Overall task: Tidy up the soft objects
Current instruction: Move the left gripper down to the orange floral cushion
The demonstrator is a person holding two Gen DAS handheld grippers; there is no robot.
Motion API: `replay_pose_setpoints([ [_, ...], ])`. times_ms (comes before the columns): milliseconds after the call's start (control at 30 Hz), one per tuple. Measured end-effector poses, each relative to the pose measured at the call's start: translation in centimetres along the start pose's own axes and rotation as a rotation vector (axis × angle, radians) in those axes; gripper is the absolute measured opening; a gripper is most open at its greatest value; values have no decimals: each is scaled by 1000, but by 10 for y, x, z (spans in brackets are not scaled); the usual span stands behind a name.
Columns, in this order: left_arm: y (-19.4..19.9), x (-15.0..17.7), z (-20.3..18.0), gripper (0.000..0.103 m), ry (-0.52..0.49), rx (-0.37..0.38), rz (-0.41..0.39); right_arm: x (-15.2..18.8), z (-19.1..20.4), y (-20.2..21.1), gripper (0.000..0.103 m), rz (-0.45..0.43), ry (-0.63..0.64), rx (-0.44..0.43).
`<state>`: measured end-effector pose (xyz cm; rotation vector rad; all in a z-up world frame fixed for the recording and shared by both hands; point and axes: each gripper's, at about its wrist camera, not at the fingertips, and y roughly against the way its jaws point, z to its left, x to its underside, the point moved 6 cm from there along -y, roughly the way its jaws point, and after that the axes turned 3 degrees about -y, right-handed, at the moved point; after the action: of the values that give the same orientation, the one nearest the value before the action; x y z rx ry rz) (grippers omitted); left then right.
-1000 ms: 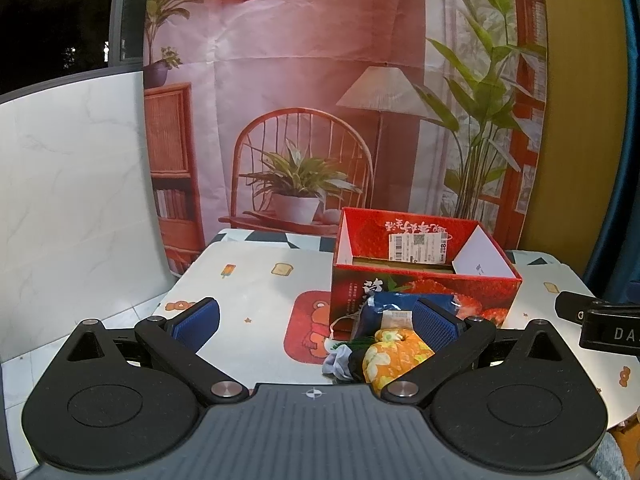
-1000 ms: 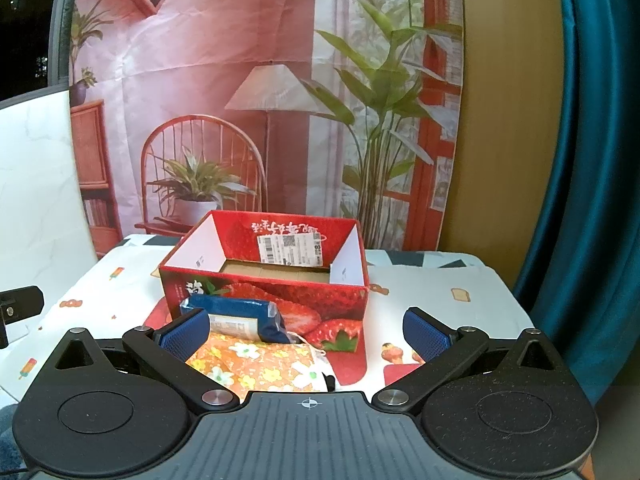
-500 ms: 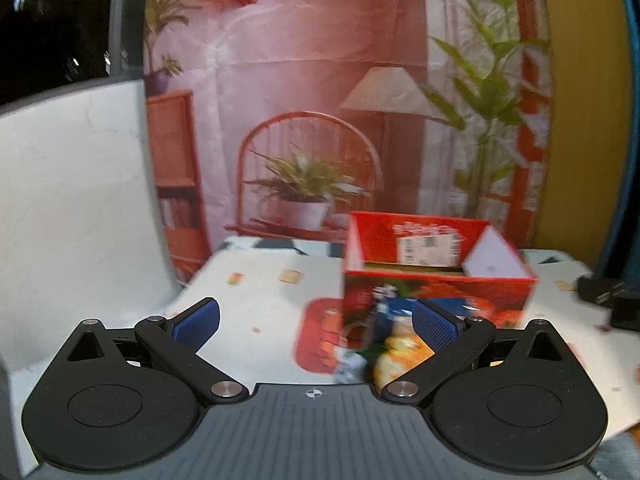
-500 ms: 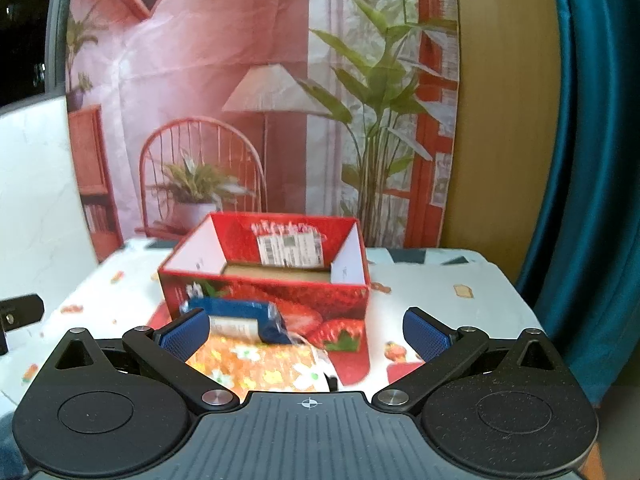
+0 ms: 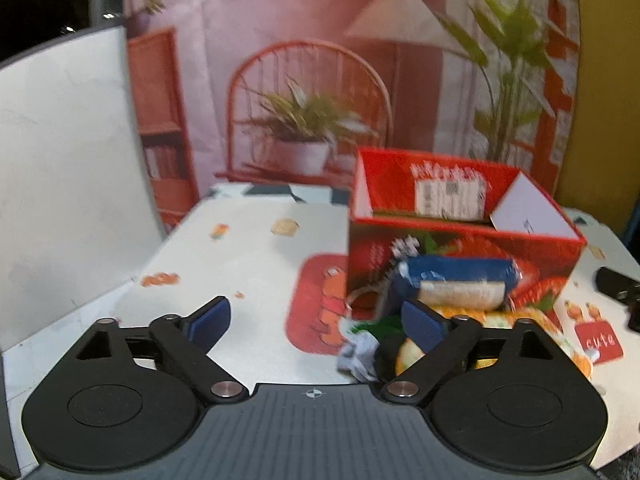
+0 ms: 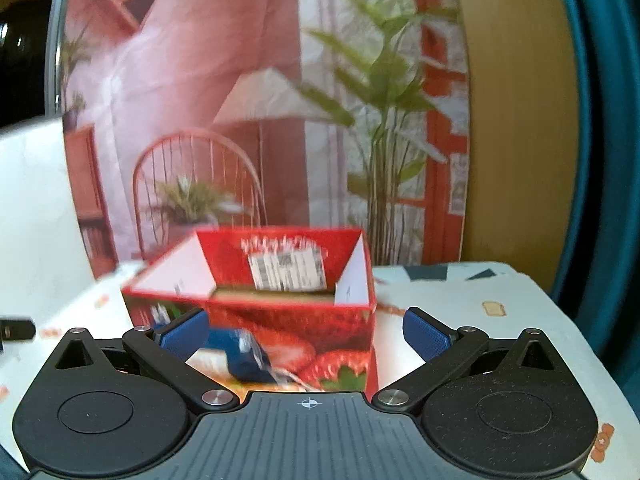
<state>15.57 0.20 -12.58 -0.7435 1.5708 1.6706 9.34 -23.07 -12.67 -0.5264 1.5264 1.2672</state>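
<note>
The red box (image 5: 460, 240) with strawberry print sat open-topped on the table, a white label stuck inside its back wall. Right against its front lay a blue-and-white pack (image 5: 456, 284) on its side, and in front of that a yellow floral cloth (image 5: 412, 354) with a crumpled grey bit (image 5: 358, 354) at its left end.

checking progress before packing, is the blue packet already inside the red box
No, the blue packet lies on the table in front of the red box, outside its front wall, on top of the floral item.
</note>
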Motion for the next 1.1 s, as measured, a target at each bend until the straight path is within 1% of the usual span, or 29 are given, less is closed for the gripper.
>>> replay_pose_setpoints([
  [67,-10,6,-8,85,-13,24,25,13,5,-12,103,29,19,5],
  [133,-17,13,-14,80,-21,51,47,25,8,-23,103,71,16,-8],
  [200,-23,21,-20,74,-22,77,64,37,10,-33,103,106,10,2],
  [267,-28,28,-24,65,-20,100,84,47,14,-39,103,131,19,5],
  [300,-30,32,-26,63,-19,111,93,53,16,-43,103,146,19,1],
  [367,-34,39,-30,54,-17,130,106,62,19,-48,103,164,11,-11],
  [400,-36,41,-32,53,-16,139,110,67,20,-49,103,173,7,-16],
  [500,-39,48,-36,50,1,171,127,81,21,-53,103,186,-5,-23],
  [700,-44,57,-31,50,84,211,151,93,15,-55,103,179,-42,-65],
  [933,-46,58,-35,50,84,217,154,99,11,-56,102,172,-50,-80],
  [1100,-44,57,-34,50,98,240,160,101,10,-56,102,174,-52,-86],
])
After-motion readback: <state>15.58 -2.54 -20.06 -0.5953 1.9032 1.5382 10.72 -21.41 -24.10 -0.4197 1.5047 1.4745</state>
